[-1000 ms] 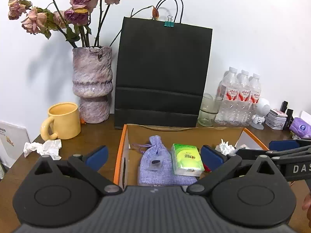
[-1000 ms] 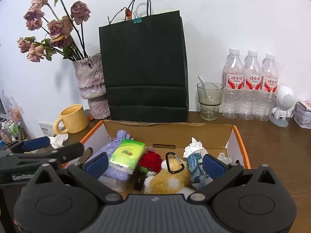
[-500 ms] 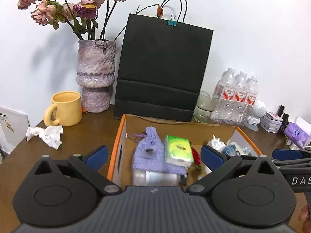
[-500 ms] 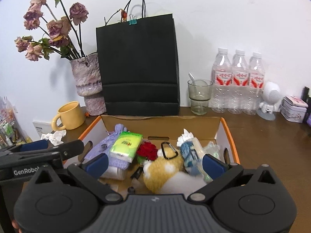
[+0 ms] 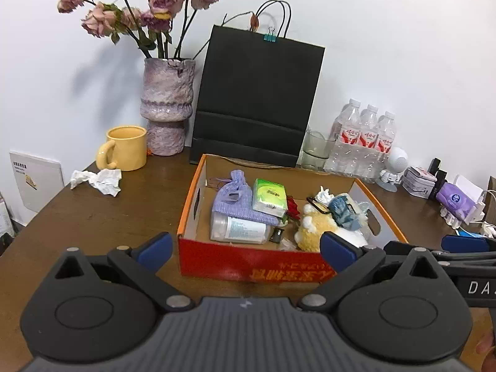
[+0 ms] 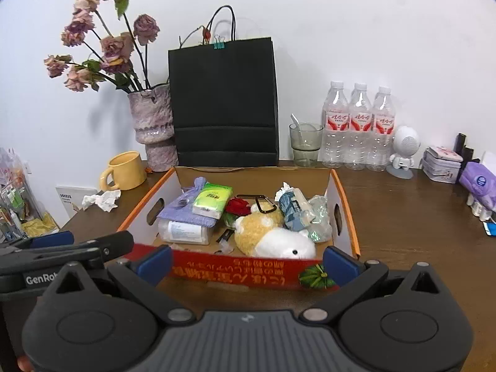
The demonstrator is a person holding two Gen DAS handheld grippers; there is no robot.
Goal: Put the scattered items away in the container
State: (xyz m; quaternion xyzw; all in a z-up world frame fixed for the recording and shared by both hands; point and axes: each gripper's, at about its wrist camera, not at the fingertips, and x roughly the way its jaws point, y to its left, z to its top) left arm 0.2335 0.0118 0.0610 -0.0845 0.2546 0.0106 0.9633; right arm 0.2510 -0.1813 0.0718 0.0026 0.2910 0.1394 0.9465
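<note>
Box [image 5: 248, 266] just ahead of both grippers | left gripper [image 5: 245, 249] wide | right gripper [image 6: 246, 262] wide

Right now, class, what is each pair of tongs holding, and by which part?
Nothing. The left tongs and the right tongs are both open and empty, in front of the box.

The cardboard box [image 6: 338, 198] is my landmark on the table [image 6: 403, 210]. In it, the pouch [image 5: 234, 197] lies left, the tissue pack [image 5: 269, 197] beside it, the plush toy [image 6: 266, 235] to their right. Behind the box stands the paper bag [image 6: 224, 105]; left of the box, the mug [image 5: 125, 148] and crumpled paper [image 5: 99, 179]; behind-right, the bottles [image 6: 359, 124].
</note>
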